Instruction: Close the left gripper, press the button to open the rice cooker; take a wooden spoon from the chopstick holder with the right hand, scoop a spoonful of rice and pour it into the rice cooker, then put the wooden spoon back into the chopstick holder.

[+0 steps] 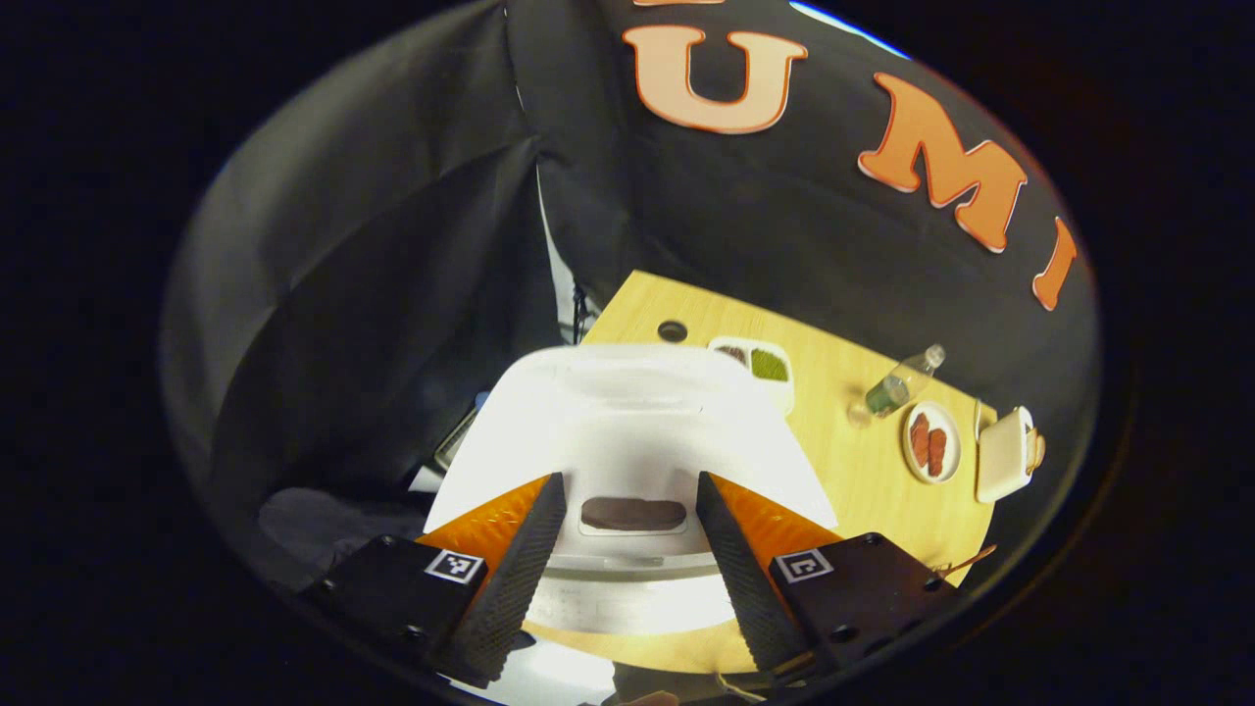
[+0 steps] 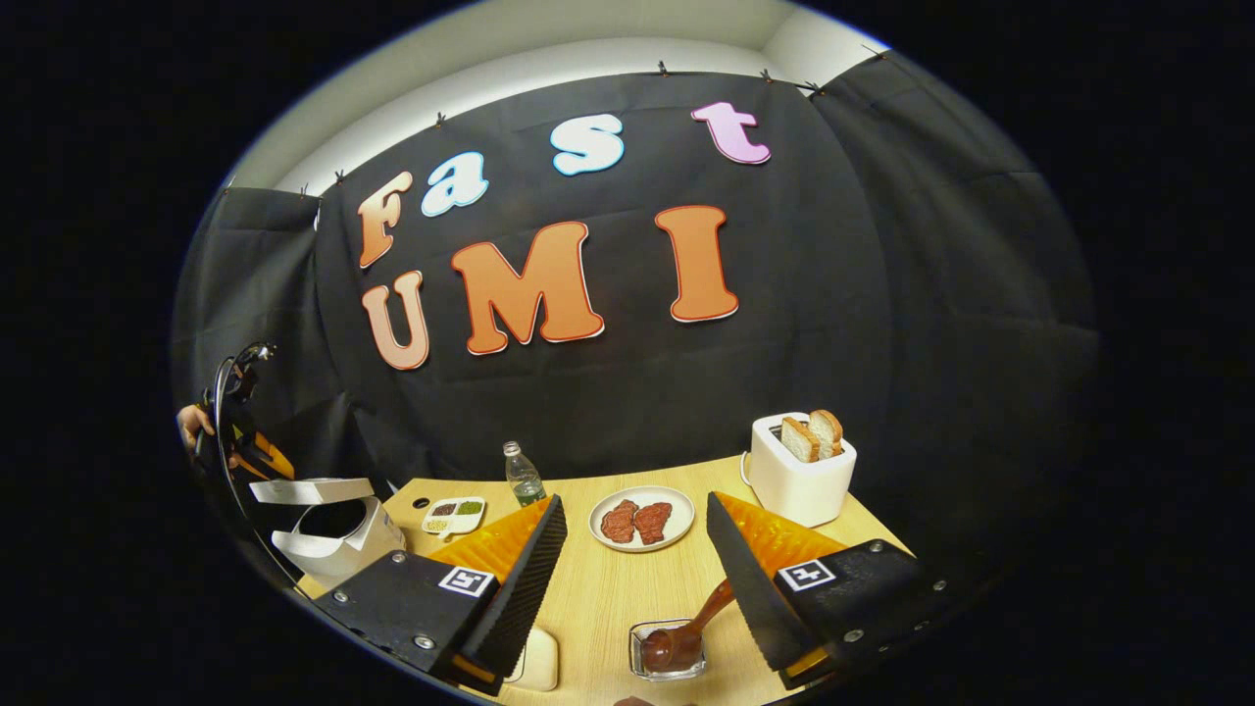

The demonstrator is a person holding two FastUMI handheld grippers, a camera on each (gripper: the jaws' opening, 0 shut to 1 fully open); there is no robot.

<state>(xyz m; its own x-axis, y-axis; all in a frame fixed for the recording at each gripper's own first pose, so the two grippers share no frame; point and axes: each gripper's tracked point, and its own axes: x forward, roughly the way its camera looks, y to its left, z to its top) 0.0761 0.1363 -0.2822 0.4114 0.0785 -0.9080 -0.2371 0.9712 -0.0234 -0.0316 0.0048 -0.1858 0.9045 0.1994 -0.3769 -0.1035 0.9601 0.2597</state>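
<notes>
Right gripper (image 2: 635,554) jaws spread wide over pale woodgrain table (image 2: 608,588), wooden spoon (image 2: 686,632) bowl-down in small clear square dish (image 2: 667,649) just below, left gripper (image 1: 632,544) jaws spread before glossy white rice cooker (image 1: 627,431), its dark oval button (image 1: 632,513) between them, cooker lid raised in right gripper view, round plate (image 2: 642,518) beyond.

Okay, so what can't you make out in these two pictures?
Right gripper view: the brown wooden spoon's handle end, hidden behind the right gripper's finger.
Right gripper view: the white rice cooker's inside, which is dark, small and near the edge.
Right gripper view: what fills the small white divided tray, which is too small to tell.
</notes>
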